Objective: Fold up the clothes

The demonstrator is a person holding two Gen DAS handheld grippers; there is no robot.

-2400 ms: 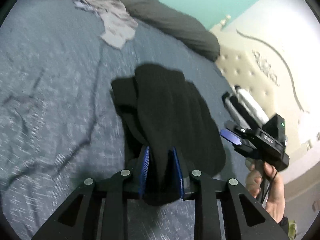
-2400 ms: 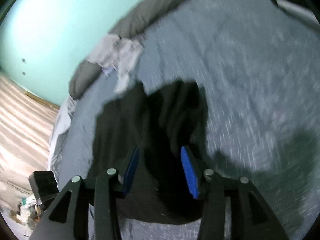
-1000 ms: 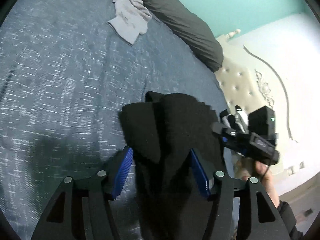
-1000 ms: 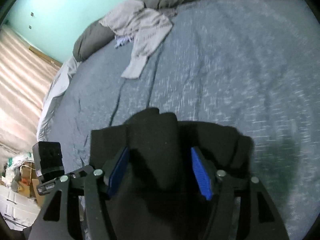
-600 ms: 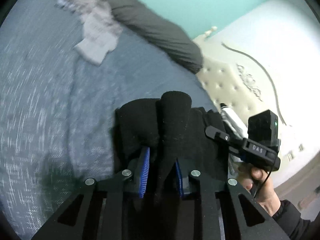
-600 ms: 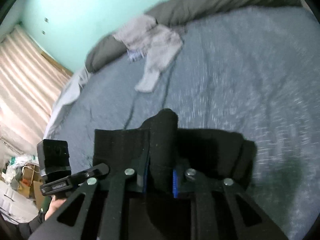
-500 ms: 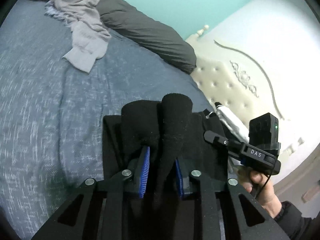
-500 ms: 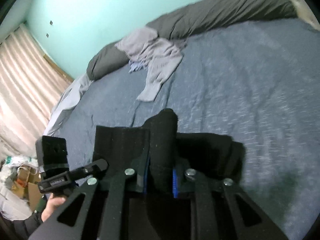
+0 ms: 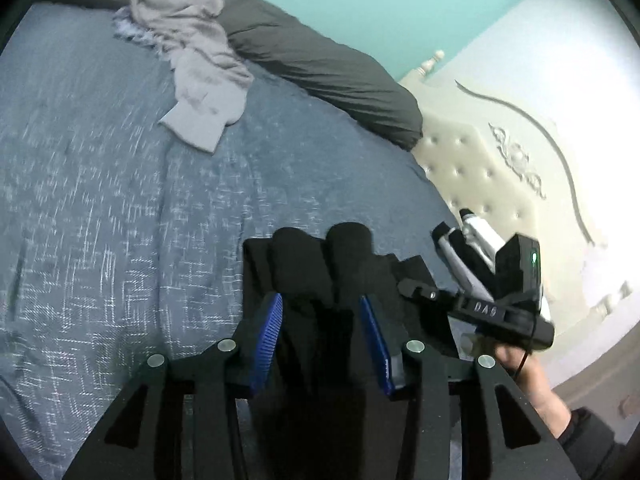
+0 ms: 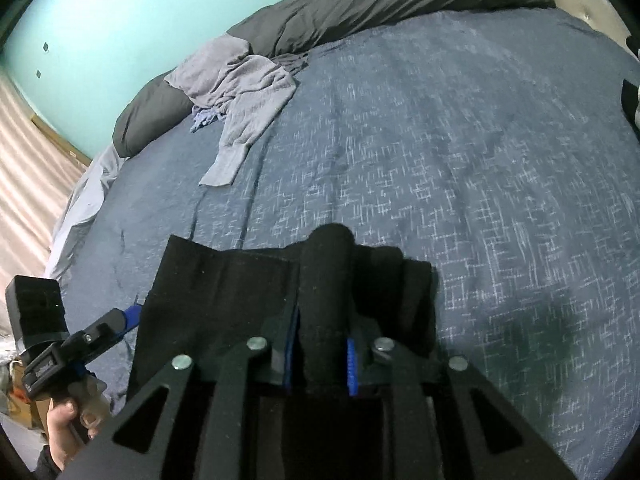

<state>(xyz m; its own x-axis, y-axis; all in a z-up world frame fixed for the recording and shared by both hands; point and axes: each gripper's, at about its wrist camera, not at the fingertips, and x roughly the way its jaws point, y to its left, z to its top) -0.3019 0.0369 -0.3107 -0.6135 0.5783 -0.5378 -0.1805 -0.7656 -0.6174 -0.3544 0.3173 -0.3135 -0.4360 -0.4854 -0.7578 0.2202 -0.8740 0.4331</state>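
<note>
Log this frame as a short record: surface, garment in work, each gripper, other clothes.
surface: blue-grey bedspread
garment in work: black garment, bunched, near bed edge
left gripper: pads flank a black fold, jaws just opened further, grip unclear
right gripper: pinching a raised black fold
other clothes: grey garment, unfolded, lying partly on the dark grey bolster

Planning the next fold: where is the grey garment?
The grey garment lies crumpled at the bed's far left in the right wrist view, partly on the dark duvet roll.

Both wrist views close, angled down, sharing bed and black garment
</note>
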